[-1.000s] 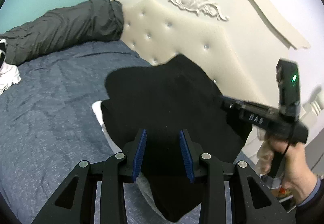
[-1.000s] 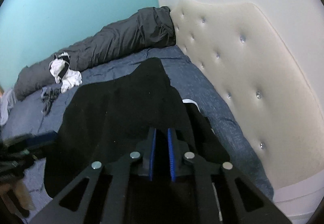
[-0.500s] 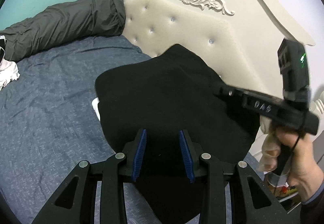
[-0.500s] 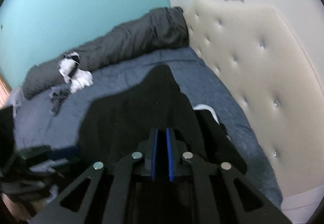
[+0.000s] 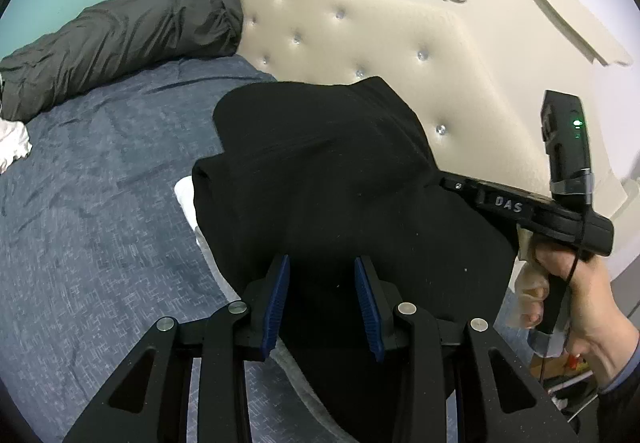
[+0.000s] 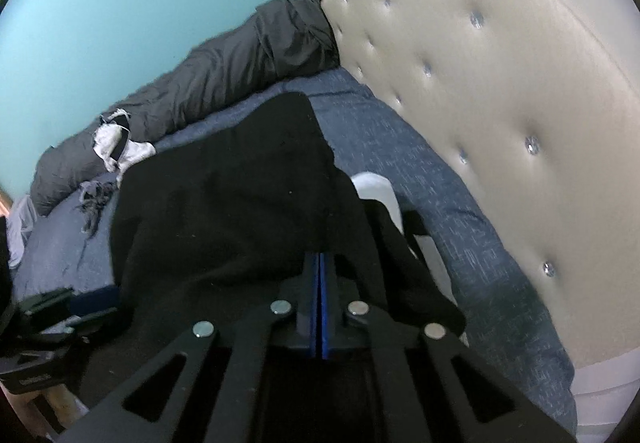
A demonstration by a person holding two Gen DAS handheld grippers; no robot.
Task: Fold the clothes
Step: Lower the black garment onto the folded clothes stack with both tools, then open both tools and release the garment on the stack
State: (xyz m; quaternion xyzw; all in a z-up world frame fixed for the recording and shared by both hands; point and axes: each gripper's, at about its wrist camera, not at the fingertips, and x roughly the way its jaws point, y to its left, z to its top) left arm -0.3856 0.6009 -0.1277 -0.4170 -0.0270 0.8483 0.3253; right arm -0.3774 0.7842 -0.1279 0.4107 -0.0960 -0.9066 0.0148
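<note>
Gripping the black garment [image 6: 224, 211] mid-frame with fingers pressed together, right gripper [image 6: 319, 307] lifting it over the bed [image 5: 100, 203], left gripper [image 5: 322, 299] fingers spread apart at lower centre.

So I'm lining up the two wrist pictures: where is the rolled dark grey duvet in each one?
Left wrist: dark grey duvet at upper left, along the teal wall.
Right wrist: dark grey duvet at upper centre-left, running down to the left.
Shared landmark: its end butts against the tufted cream headboard.
</note>
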